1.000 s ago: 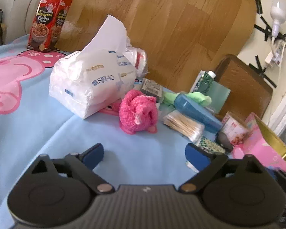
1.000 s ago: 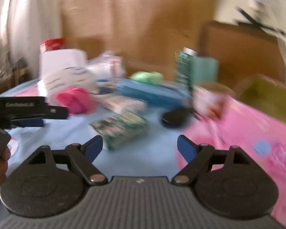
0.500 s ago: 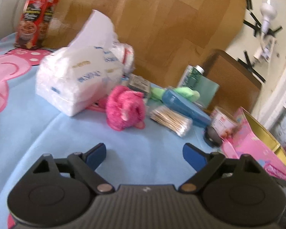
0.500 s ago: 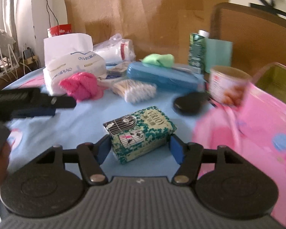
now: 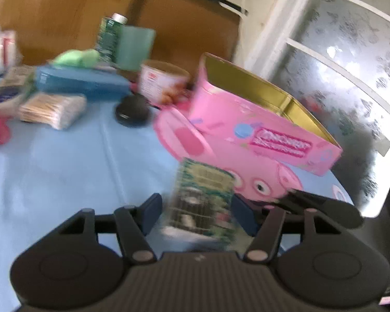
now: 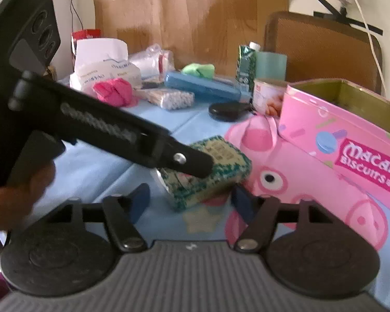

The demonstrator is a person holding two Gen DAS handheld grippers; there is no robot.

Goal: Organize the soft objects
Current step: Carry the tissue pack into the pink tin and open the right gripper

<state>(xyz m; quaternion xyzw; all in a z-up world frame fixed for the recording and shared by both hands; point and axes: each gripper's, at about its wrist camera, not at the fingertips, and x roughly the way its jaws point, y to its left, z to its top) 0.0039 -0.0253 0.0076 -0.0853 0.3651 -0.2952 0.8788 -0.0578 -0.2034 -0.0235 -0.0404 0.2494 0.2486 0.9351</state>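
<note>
Converging on one green patterned tissue pack [image 5: 202,202], both grippers have just narrowed their jaws around it on the blue tablecloth [image 5: 65,171], beside the open pink biscuit tin [image 5: 267,130]. The left gripper [image 5: 196,214], newly swung over from the tissue pile, brackets the pack; the right gripper [image 6: 189,202] does too. Whether the pads actually press cannot be told. Likely destination: the tin.

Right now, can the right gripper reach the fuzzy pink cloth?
Probably not directly. Left gripper crosses between right gripper and fuzzy pink cloth; both sets of jaws have just been closing with the green patterned tissue pack between them.
</note>
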